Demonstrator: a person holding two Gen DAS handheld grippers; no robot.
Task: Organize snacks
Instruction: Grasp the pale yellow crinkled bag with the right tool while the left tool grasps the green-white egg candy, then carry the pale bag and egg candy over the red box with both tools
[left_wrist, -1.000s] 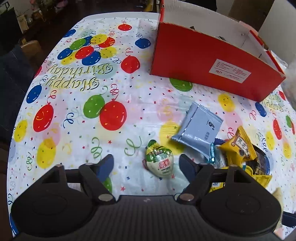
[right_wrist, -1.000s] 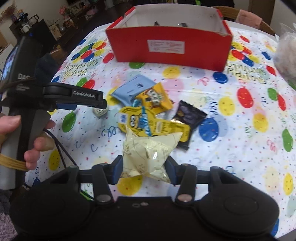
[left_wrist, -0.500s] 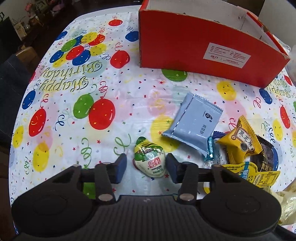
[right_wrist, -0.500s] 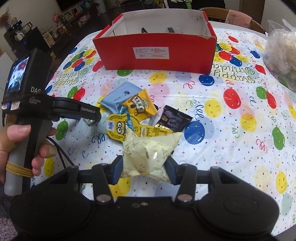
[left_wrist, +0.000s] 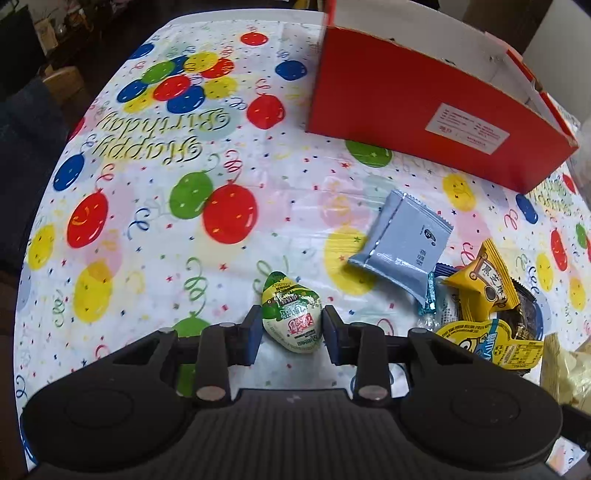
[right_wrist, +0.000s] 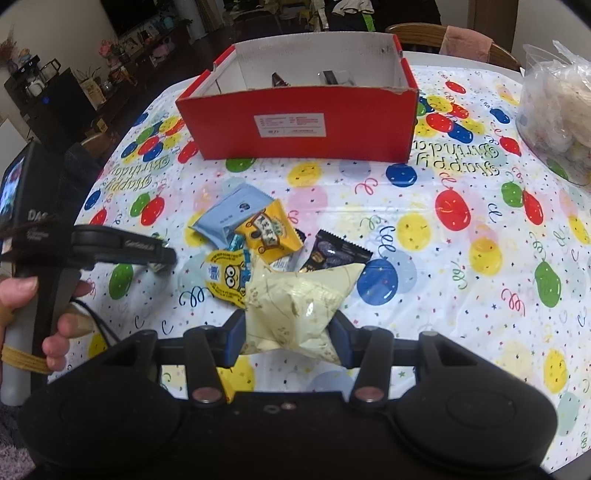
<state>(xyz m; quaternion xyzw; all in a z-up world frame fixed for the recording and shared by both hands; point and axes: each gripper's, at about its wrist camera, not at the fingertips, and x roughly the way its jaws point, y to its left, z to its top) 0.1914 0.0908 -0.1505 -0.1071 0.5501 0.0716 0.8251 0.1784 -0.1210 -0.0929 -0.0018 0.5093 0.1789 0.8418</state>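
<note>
A green and white egg-shaped snack (left_wrist: 291, 314) lies on the balloon tablecloth (left_wrist: 147, 221). My left gripper (left_wrist: 291, 325) straddles it, its jaws closing, and both pads touch the wrapper's sides. In the right wrist view the left gripper (right_wrist: 162, 258) reaches in from the left, held by a hand (right_wrist: 55, 314). My right gripper (right_wrist: 288, 328) is shut on a puffy pale yellow bag (right_wrist: 295, 302), held above the snack pile. The open red box (right_wrist: 295, 122) stands at the far side of the table, with a few items inside.
A pile of loose snacks lies between the grippers and the box: a grey-blue packet (left_wrist: 402, 240), a yellow packet (left_wrist: 484, 288), a yellow cartoon packet (right_wrist: 225, 273) and a dark packet (right_wrist: 332, 254). A clear plastic bag (right_wrist: 554, 110) sits at the far right. Chairs stand behind the table.
The left gripper's jaws have closed from wide apart until they meet the egg-shaped snack. The right gripper still holds the pale yellow bag in the same place.
</note>
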